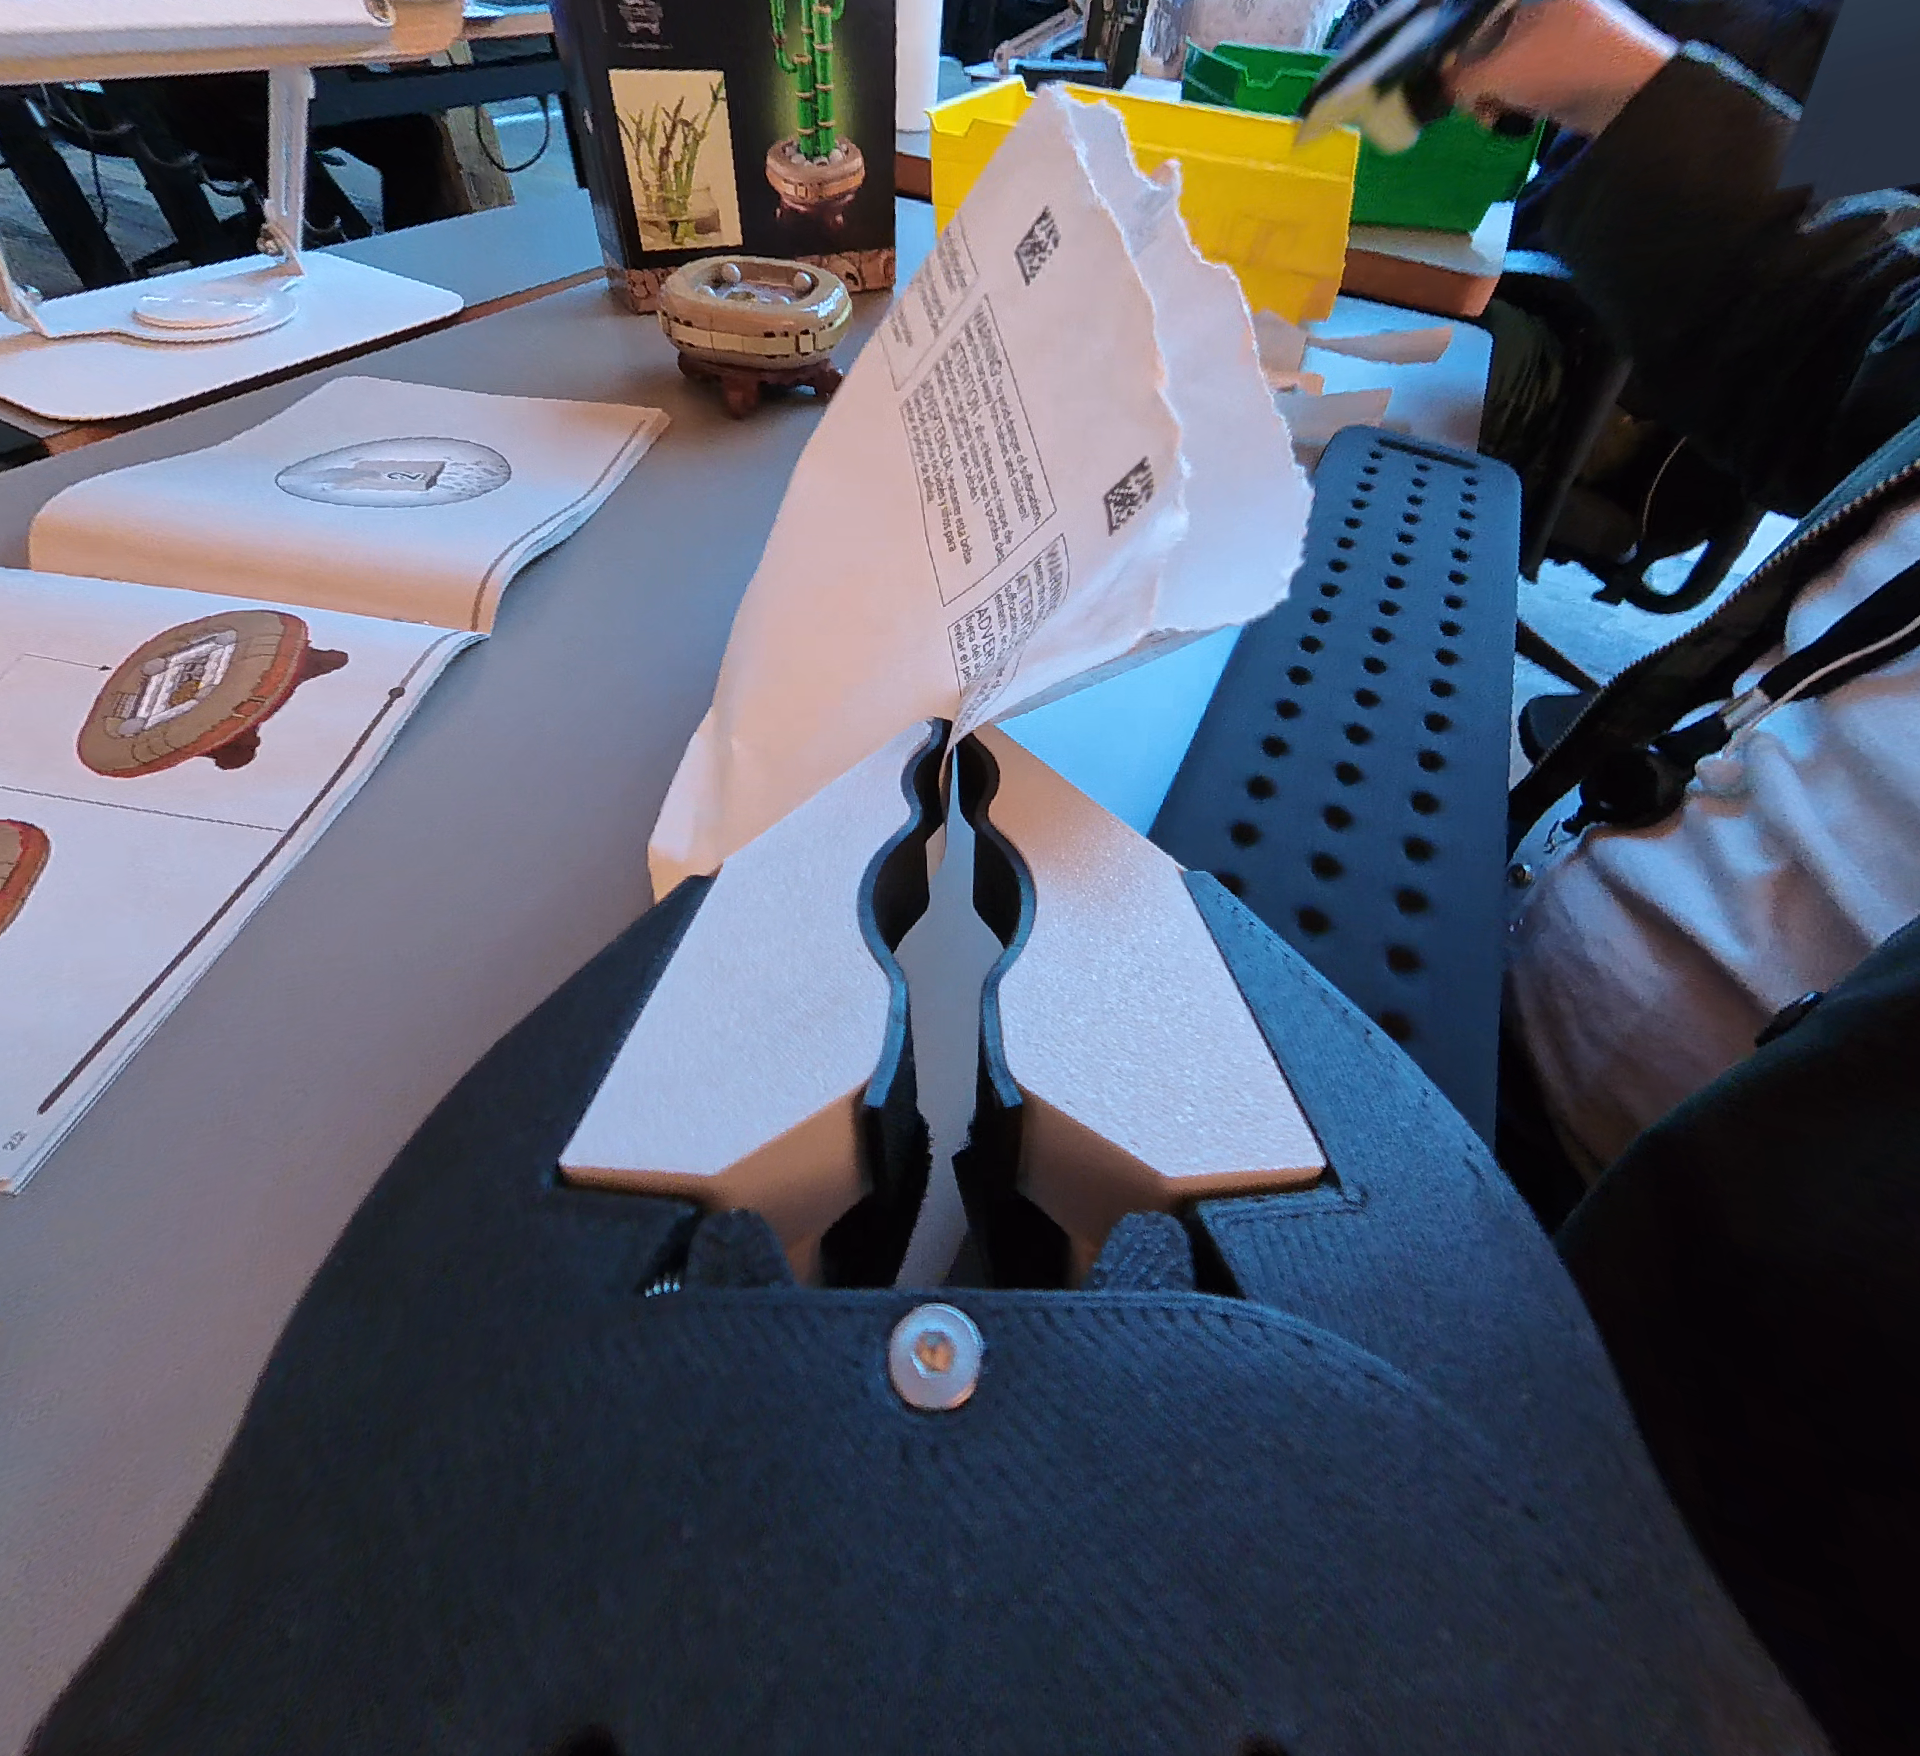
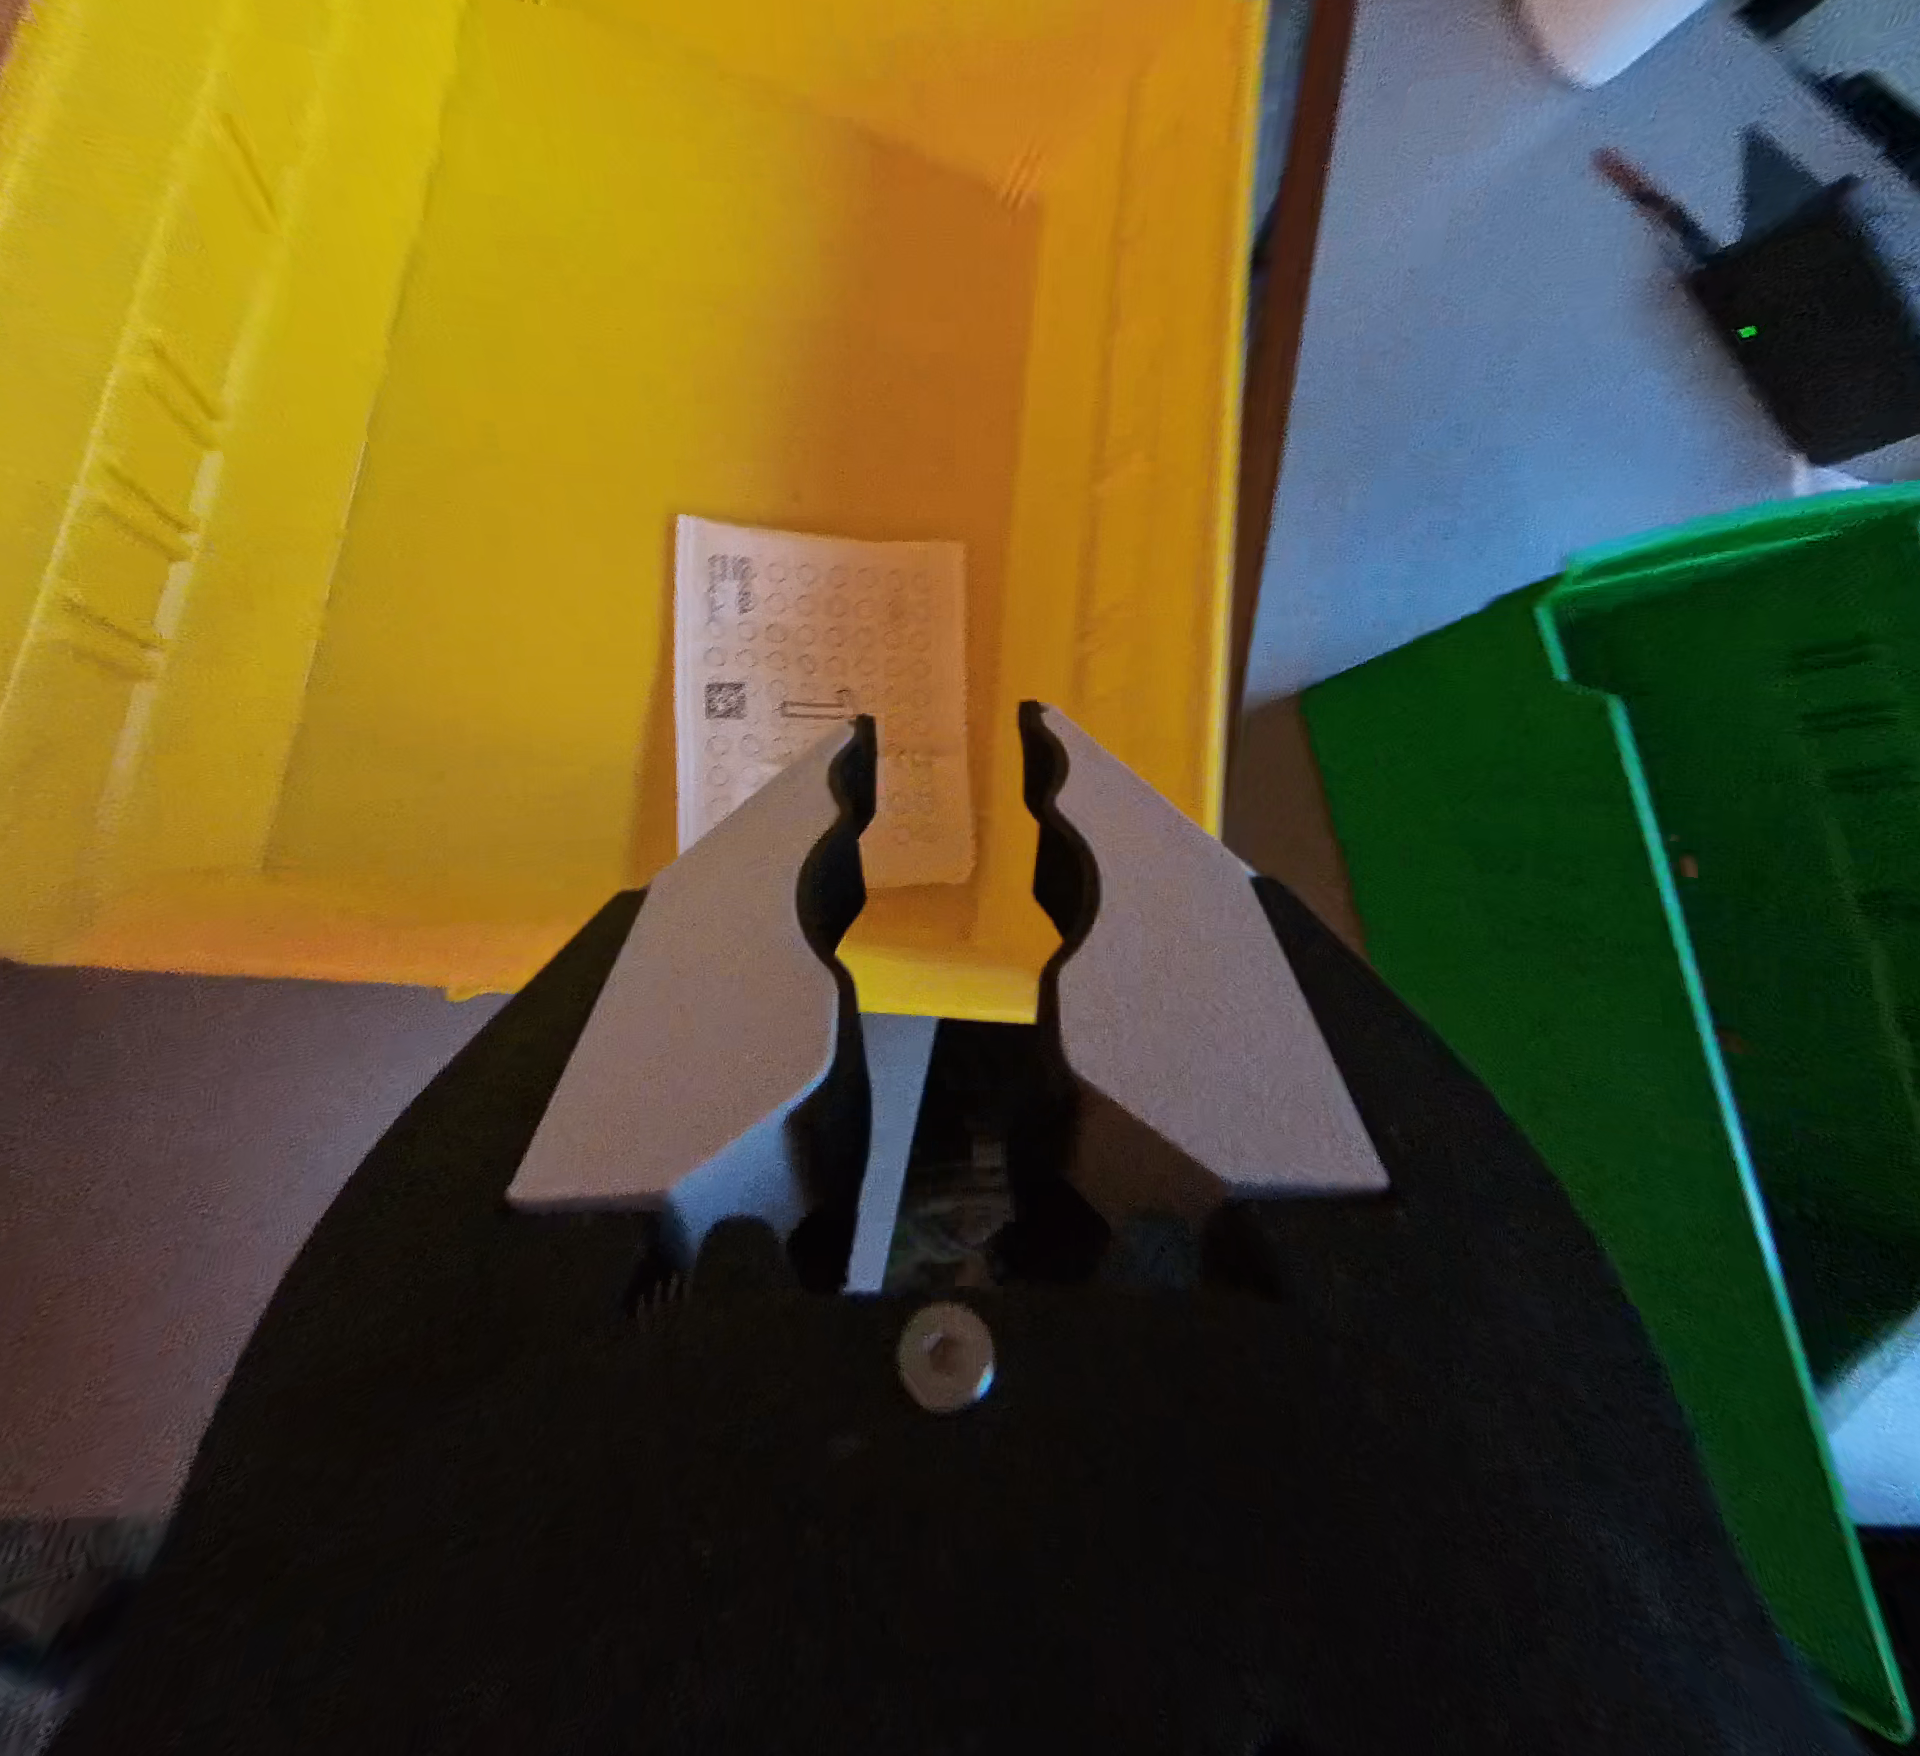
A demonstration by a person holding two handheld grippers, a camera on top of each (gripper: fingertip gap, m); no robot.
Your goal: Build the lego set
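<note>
Left gripper [image 1: 951,750] pinches the torn paper bag [image 1: 997,501]: light, floppy, tears easily, so grab low. Right gripper [image 2: 945,719] hangs apart over the yellow bin [image 2: 312,356].

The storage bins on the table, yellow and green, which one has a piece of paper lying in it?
The yellow bin. A white paper piece lies flat on its floor, under the open right gripper. The green bin to its right shows no paper inside.

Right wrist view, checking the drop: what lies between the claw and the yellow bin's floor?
Only a white printed paper piece on the yellow plastic bin floor.
</note>
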